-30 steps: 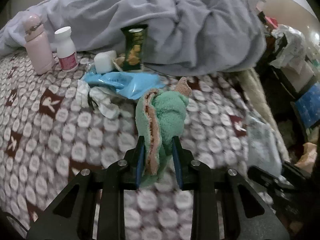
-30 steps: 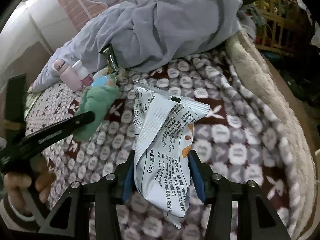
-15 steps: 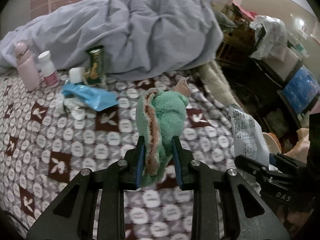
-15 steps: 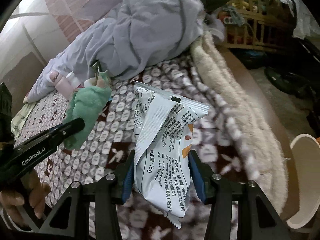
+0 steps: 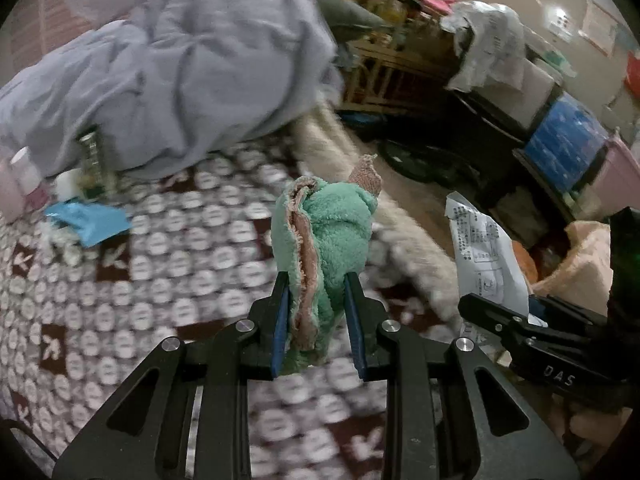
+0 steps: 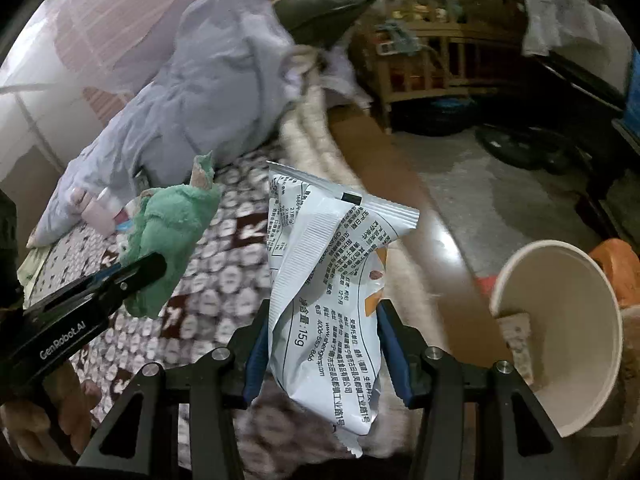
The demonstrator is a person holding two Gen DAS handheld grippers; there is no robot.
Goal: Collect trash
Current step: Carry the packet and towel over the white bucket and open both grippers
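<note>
Snack wrapper (image 6: 326,300), white with printed text, is clamped between the closed jaws of the right gripper (image 6: 324,354) and stands upright above them. A bunched green cloth (image 5: 324,244) with pink edging is clamped between the narrowly set jaws of the left gripper (image 5: 318,320). Beneath both jaws the patterned bedspread (image 5: 160,280) is seen. To the right of the right jaws a pale round bin (image 6: 560,332) lies tilted, its mouth facing them. Beyond the left jaws, a blue wrapper (image 5: 88,220) and a grey quilt (image 5: 192,80) are seen.
</note>
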